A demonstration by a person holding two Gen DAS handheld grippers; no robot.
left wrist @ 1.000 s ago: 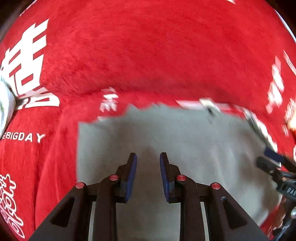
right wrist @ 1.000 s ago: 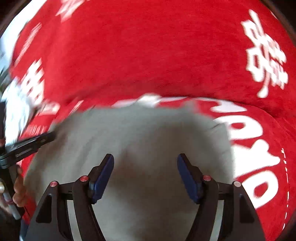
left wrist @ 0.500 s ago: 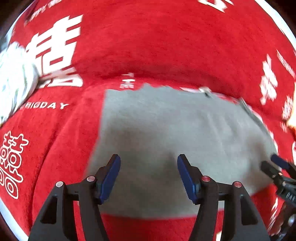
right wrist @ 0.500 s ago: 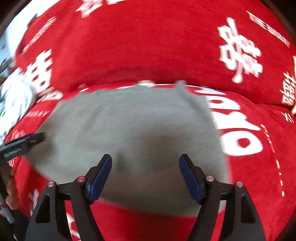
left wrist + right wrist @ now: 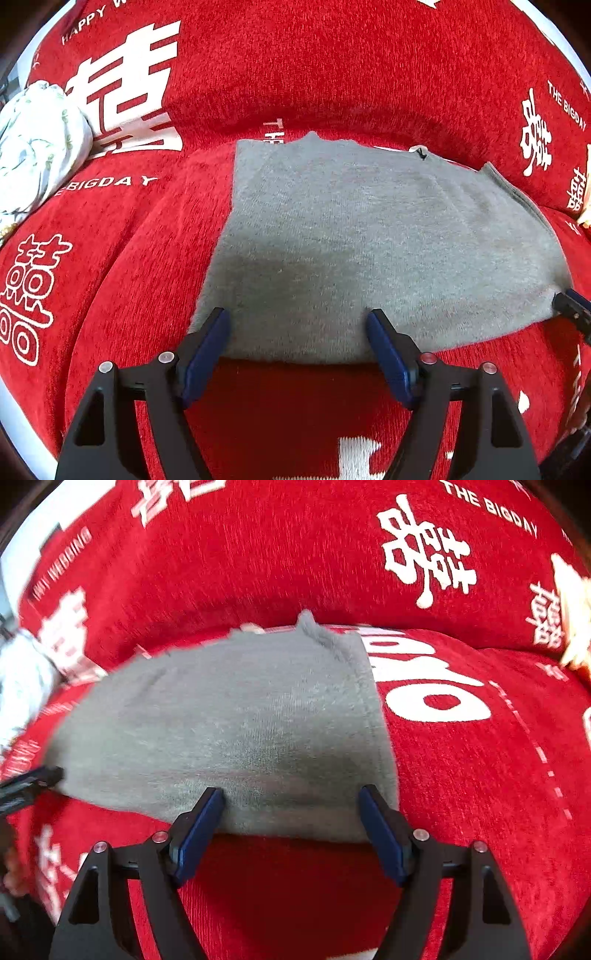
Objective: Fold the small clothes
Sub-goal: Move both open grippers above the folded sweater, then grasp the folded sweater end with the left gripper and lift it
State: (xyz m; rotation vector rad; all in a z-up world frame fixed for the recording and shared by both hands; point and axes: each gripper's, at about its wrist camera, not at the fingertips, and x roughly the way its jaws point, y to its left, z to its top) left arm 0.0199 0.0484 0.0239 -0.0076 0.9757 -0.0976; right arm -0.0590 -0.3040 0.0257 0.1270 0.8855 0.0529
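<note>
Now, in the left wrist view, the left claw (image 5: 297, 341), pinched narrow a second ago, is opening empty over the near hem of the folded grey garment (image 5: 369, 240) ahead, while in the right wrist view the right claw (image 5: 291, 814) stands wide, so the fold looks released.

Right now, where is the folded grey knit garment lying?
The folded grey knit garment lies flat on the red printed sofa cover, just ahead of both grippers in both wrist views, with a white floral bundle off to its left.
</note>
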